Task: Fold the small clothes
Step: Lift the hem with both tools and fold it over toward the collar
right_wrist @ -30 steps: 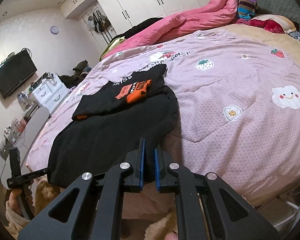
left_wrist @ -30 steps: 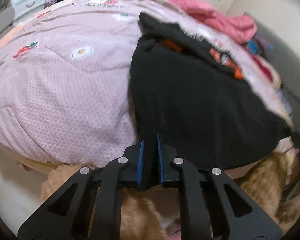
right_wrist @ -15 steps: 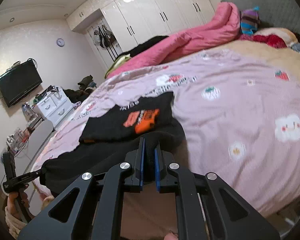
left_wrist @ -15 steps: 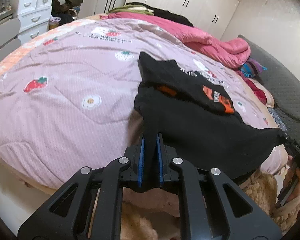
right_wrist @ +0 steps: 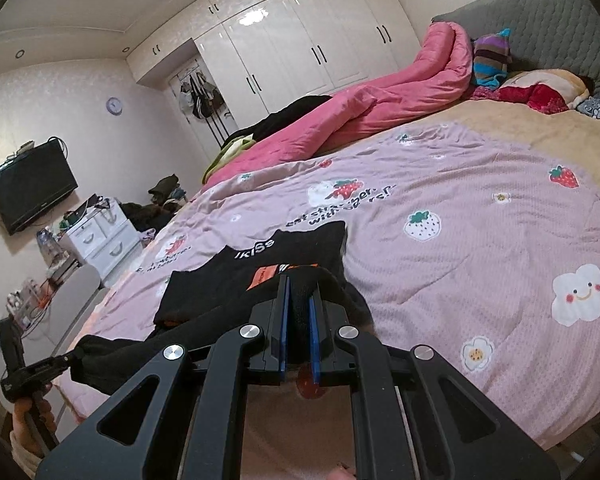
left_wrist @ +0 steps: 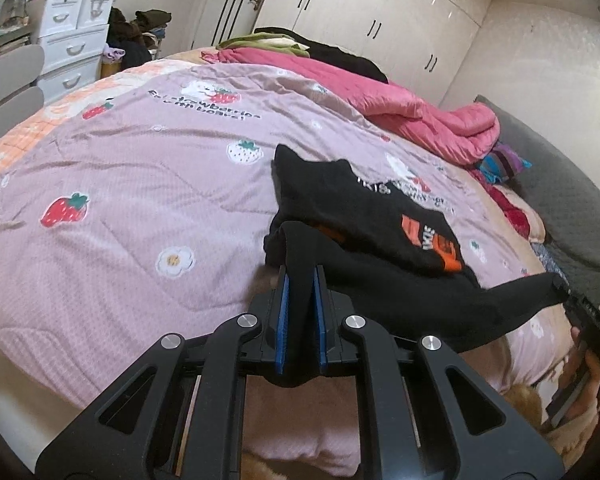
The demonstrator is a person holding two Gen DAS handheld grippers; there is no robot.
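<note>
The left gripper [left_wrist: 299, 280] is pinching one corner of a black fabric garment [left_wrist: 380, 288]; the right gripper [right_wrist: 298, 294] is clamping the opposite corner; the garment is hanging stretched between them over the pink strawberry-print bed quilt [left_wrist: 140, 184], its far part lying on the quilt.

I see a bedroom with pale, faintly patterned walls [right_wrist: 60, 120] and a white ceiling with small recessed lights [right_wrist: 19, 54]. A run of glossy cream wardrobe doors with dark handles [right_wrist: 300, 40] fills the far wall. A black flat television [right_wrist: 32, 190] hangs on the left wall, with a small round purple clock [right_wrist: 115, 105] nearby. Below stands a white chest of drawers [left_wrist: 74, 44] with clutter on top. The wide bed has a grey quilted headboard [right_wrist: 540, 40] and a mauve strawberry-print cover [left_wrist: 140, 184]; a rumpled pink duvet [right_wrist: 380, 96] lies along its far side.
</note>
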